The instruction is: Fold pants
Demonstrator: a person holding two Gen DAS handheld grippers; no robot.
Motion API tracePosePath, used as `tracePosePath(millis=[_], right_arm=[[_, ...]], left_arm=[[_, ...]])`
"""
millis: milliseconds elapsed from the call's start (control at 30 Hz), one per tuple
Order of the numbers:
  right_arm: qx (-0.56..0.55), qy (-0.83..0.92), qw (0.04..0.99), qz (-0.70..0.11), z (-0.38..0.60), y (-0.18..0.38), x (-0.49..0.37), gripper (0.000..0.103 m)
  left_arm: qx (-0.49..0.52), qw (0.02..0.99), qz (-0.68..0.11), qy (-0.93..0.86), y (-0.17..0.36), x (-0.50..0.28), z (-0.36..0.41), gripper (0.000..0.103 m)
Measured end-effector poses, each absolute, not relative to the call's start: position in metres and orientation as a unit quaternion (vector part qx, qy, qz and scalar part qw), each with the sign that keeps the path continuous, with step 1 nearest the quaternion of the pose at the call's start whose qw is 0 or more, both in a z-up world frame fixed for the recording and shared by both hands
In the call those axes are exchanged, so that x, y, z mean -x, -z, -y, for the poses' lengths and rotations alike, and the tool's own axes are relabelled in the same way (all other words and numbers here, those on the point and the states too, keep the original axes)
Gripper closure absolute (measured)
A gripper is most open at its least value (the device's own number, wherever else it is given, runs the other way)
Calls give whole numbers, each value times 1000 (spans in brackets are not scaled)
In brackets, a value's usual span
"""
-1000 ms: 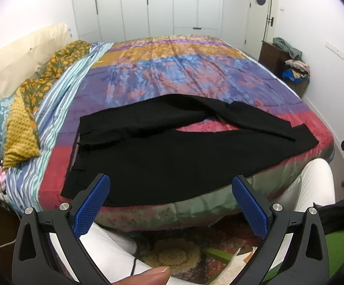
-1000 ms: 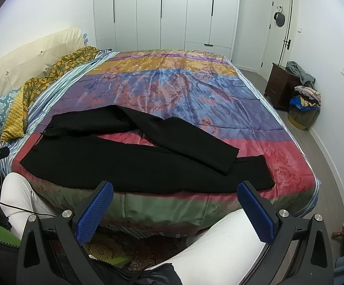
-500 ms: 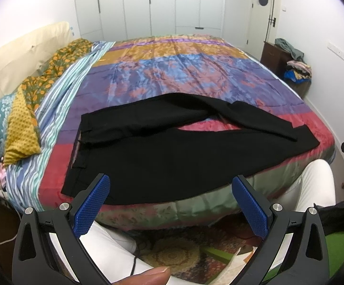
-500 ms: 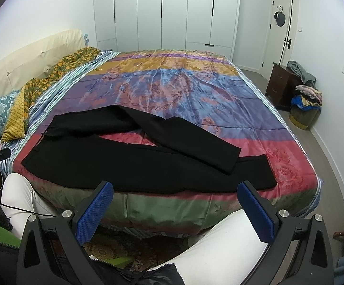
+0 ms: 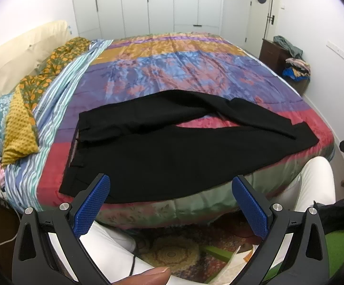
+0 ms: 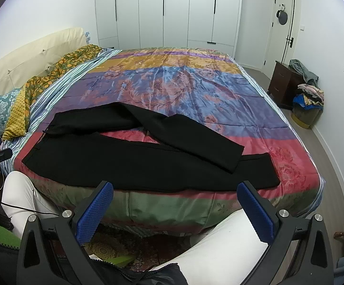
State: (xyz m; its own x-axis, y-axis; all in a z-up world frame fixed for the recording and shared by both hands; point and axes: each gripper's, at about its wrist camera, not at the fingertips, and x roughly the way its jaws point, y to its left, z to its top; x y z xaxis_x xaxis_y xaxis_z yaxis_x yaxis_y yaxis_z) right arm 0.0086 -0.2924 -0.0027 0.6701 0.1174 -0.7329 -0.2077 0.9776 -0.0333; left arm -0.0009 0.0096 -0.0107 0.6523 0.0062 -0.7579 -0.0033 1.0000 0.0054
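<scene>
White-trousered knees [image 6: 222, 239] and a patterned rug [image 5: 172, 251] fill the floor just below both sets of jaws. Each tool is released: the left gripper [image 5: 172, 204] and the right gripper [image 6: 175, 205] hold their blue pads spread wide, gripping nothing, short of the mattress edge. Just beyond the jaws, black pants [image 5: 172, 156] lie flat along the near edge of the bed [image 6: 183, 83], waistband to the left, one leg bent and crossing over the other's end at right. Past them stretches the bright quilt, pillows [image 5: 8, 128] far left, white wardrobes [image 6: 172, 11] behind.
</scene>
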Motion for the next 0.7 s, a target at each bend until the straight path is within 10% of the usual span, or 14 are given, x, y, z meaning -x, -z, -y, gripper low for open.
tracePosePath(millis=[700], right_arm=[[47, -98, 912, -396, 290, 6, -8, 0]], left_arm=[[-5, 908, -418, -1, 12, -1, -6, 1]])
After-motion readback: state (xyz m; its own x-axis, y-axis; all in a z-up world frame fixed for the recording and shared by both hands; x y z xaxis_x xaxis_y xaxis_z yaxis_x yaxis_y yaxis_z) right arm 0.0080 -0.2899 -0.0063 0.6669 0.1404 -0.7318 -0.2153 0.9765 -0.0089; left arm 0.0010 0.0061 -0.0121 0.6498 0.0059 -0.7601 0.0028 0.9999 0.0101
